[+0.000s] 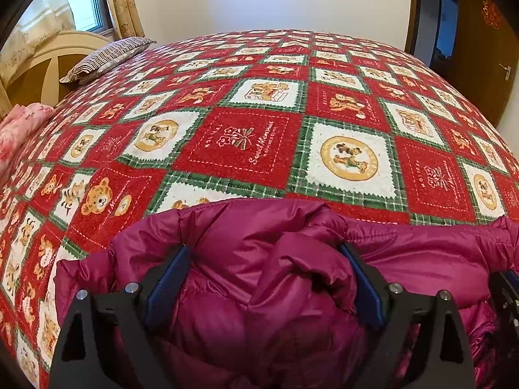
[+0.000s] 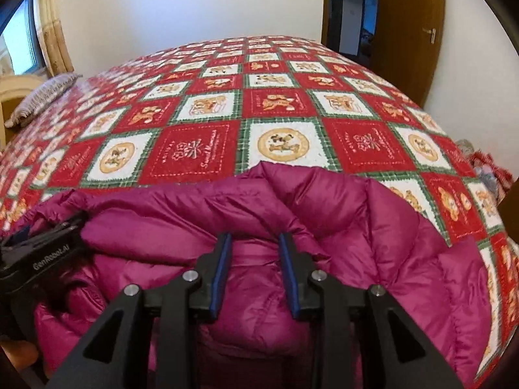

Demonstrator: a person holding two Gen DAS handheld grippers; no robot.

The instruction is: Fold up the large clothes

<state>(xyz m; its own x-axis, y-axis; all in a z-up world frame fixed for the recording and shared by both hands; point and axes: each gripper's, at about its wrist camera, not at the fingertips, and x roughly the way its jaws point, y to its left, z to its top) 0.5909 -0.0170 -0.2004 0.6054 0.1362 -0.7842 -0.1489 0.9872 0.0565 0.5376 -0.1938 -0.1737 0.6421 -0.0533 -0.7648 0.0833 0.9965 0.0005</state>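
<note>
A magenta puffer jacket (image 1: 259, 227) lies bunched at the near edge of a bed covered by a red, white and green teddy-bear quilt (image 1: 246, 142). My left gripper (image 1: 264, 259) stands wide open, and a puffy fold of the jacket bulges loosely between its blue pads (image 1: 168, 278). In the right wrist view the jacket (image 2: 356, 227) rises in a ridge ahead of my right gripper (image 2: 256, 243), whose jaws are narrow and pinch a fold of it. The left gripper's black body (image 2: 48, 253) shows at the left, resting on the jacket.
A striped pillow (image 1: 107, 55) and a cream headboard (image 1: 48, 64) sit at the bed's far left. Pink bedding (image 1: 19, 129) lies at the left edge. A brown door (image 2: 412, 32) stands beyond the bed on the right. The quilt (image 2: 194, 149) stretches far ahead.
</note>
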